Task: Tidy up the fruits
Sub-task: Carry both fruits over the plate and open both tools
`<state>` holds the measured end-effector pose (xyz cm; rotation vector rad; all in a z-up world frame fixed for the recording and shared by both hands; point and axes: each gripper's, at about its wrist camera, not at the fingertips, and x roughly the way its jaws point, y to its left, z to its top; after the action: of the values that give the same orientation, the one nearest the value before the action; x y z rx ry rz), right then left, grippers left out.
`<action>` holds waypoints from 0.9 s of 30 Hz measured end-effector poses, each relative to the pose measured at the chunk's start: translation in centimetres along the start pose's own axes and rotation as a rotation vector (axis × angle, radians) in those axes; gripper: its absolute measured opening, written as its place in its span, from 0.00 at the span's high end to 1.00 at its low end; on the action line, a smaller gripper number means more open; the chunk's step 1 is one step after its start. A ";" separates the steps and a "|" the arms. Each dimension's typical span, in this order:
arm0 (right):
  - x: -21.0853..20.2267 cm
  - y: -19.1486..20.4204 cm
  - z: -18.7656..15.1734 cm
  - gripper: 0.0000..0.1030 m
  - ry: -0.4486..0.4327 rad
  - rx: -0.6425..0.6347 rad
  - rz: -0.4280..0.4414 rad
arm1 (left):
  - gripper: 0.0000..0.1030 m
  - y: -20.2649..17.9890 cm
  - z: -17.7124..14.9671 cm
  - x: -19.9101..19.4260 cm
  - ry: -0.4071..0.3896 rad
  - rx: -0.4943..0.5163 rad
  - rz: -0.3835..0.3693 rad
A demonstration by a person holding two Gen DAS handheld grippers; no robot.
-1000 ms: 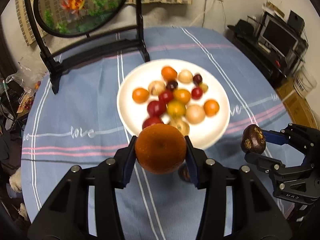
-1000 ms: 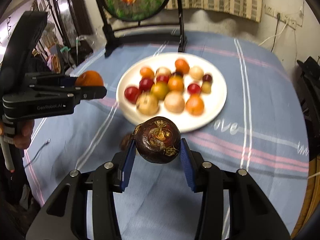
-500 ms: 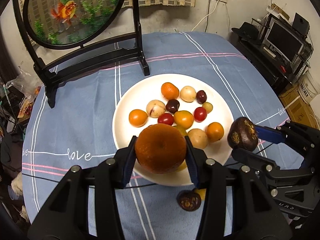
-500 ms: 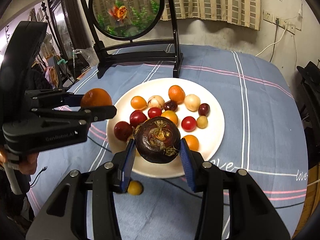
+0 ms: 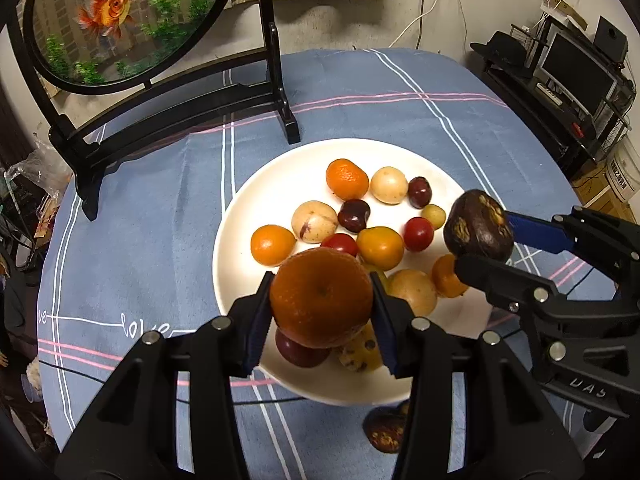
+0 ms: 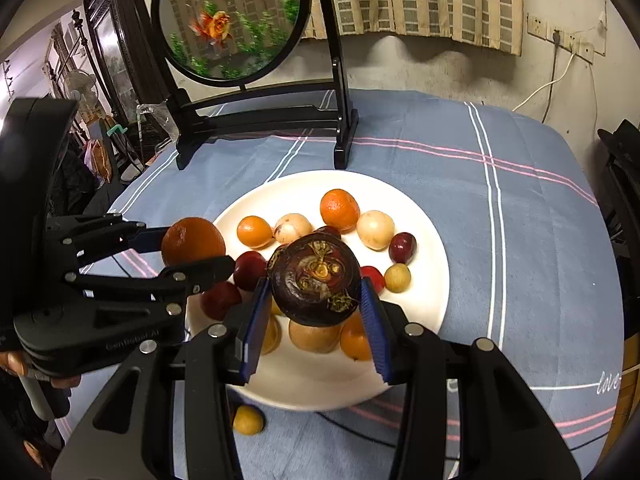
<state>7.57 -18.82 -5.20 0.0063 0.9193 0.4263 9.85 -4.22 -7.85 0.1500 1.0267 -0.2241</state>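
A white plate (image 5: 280, 184) (image 6: 432, 240) on the blue cloth carries several small fruits: oranges, red, dark and pale ones. My left gripper (image 5: 322, 314) (image 6: 194, 254) is shut on a large orange (image 5: 321, 298) (image 6: 192, 242), which hangs over the plate's near left part. My right gripper (image 6: 314, 320) (image 5: 482, 246) is shut on a dark purple mangosteen (image 6: 314, 280) (image 5: 478, 228), held above the plate's right side. Fruits right under both grips are partly hidden.
A black stand with a round goldfish panel (image 5: 120, 20) (image 6: 232, 20) rises behind the plate. Off the plate near its front edge lie a dark fruit (image 5: 386, 428) and a small yellow fruit (image 6: 248, 420). A thin black cable (image 5: 256, 402) crosses the cloth. A hand (image 6: 12, 364) grips the left tool.
Both grippers have travelled forward from the table's near edge to above the plate, each still holding its fruit. The plate now appears closer and lower in both views.
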 end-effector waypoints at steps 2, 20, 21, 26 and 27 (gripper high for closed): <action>0.5 -0.3 0.3 0.57 0.003 0.002 0.001 | 0.55 0.0 0.2 0.4 0.003 0.001 0.001; 2.2 -1.9 1.1 0.57 0.005 0.035 0.004 | 0.55 1.1 1.1 2.2 0.010 -0.027 0.006; 2.2 -1.9 1.1 0.57 0.005 0.032 0.001 | 0.55 1.0 1.1 2.1 0.008 -0.027 0.007; 2.6 -1.7 1.4 0.57 0.013 0.035 -0.003 | 0.55 0.7 1.4 2.1 0.006 -0.018 0.023; 2.8 -1.5 1.6 0.57 0.015 0.035 -0.006 | 0.55 0.7 1.4 2.3 0.009 -0.016 0.025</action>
<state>10.81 -18.92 -6.72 0.0323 0.9416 0.4051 12.31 -4.15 -9.05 0.1490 1.0350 -0.1925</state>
